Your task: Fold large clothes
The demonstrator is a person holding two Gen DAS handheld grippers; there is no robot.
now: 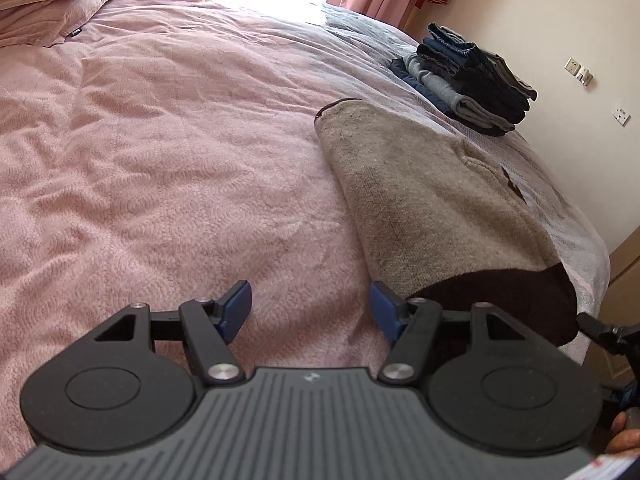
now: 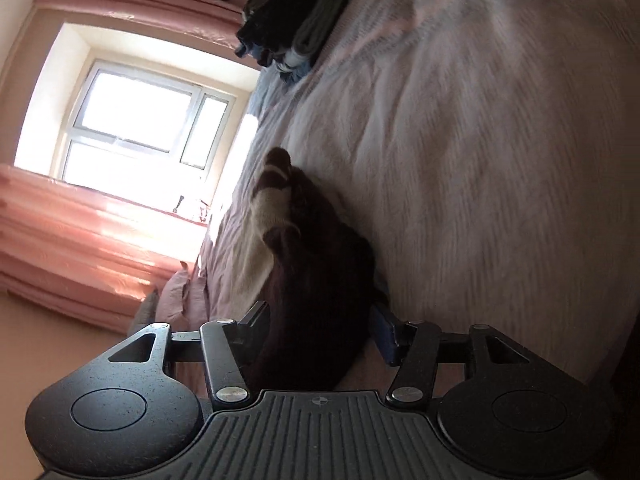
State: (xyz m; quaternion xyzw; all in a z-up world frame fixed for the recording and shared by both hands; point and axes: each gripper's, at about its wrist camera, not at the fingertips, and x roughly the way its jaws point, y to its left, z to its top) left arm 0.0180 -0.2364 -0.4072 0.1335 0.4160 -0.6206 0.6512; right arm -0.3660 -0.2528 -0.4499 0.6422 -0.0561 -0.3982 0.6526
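Pink-covered bed [image 1: 160,160]; beige sweater [image 1: 432,208] (dark hem), probably jeans stack [image 1: 472,80] lying on it.

My left gripper [image 1: 310,306] hangs over the near part of the bed [image 1: 160,160], its fingers spread with nothing between them. To its right a folded sweater [image 1: 432,208] lies on the bed, running from near to far along the right side. Beyond the sweater, at the far right edge of the bed, sits a stack of folded clothes [image 1: 476,80]. Pillows [image 1: 48,4] lie at the far left. My right gripper [image 2: 320,328] is at the sweater's near end, the cloth between its fingers.
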